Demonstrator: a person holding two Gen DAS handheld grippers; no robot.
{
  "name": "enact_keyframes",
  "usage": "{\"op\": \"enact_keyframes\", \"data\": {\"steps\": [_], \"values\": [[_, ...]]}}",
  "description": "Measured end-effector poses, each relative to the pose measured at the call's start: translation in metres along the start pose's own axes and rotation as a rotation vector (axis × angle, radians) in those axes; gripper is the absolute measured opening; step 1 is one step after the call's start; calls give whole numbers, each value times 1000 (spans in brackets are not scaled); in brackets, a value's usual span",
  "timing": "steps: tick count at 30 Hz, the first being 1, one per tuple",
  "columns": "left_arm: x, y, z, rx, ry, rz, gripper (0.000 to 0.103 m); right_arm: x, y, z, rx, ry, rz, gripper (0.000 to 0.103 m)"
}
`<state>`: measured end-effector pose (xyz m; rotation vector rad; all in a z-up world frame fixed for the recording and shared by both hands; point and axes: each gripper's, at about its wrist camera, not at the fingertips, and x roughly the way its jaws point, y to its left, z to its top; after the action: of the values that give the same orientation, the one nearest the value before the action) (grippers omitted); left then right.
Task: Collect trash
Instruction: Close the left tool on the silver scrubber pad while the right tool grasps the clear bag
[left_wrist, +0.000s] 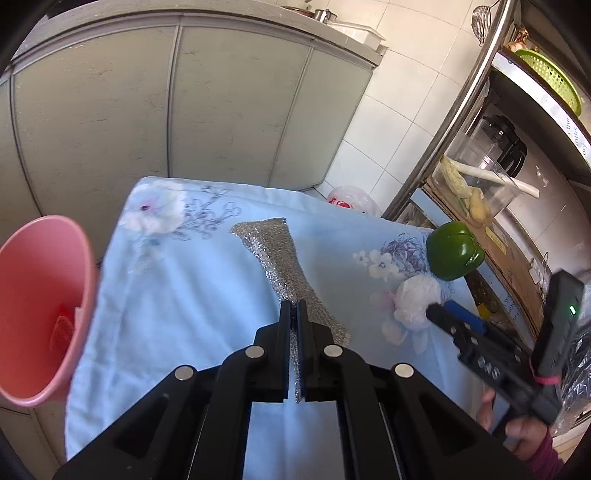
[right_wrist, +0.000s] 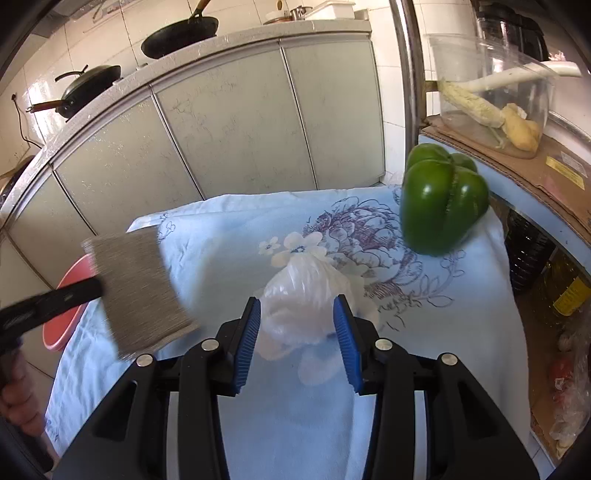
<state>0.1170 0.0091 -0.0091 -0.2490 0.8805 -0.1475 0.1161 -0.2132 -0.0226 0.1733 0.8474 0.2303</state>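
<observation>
Two tongs over blue floral bench cloth (left_wrist: 192, 295), one piece of trash in each.
Left tongs (left_wrist: 293, 308) pressed together, pinching silver scouring cloth (left_wrist: 275, 254), lifted off the bench near pink bin (left_wrist: 40, 306). Right tongs (right_wrist: 301, 308) part spread around crumpled white plastic bag (right_wrist: 306, 295), resting on cloth near green pepper (right_wrist: 443, 206); contact unclear.

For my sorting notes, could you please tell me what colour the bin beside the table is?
Pink; the bin shows best in the left wrist view.
</observation>
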Motion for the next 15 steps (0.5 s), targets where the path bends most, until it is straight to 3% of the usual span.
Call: {"op": "enact_keyframes", "data": {"steps": [5,9,15], "values": [[-26,19,-12,-23,-11,17,2,16,-1,2,-22,19,-50,41],[-43,31,-20,-36,-28,35,2,11,-3,0,-29,32,-47,17],[-64,37,-27,-33,-72,66,2,-28,16,-6,-61,-7,10,14]]}}
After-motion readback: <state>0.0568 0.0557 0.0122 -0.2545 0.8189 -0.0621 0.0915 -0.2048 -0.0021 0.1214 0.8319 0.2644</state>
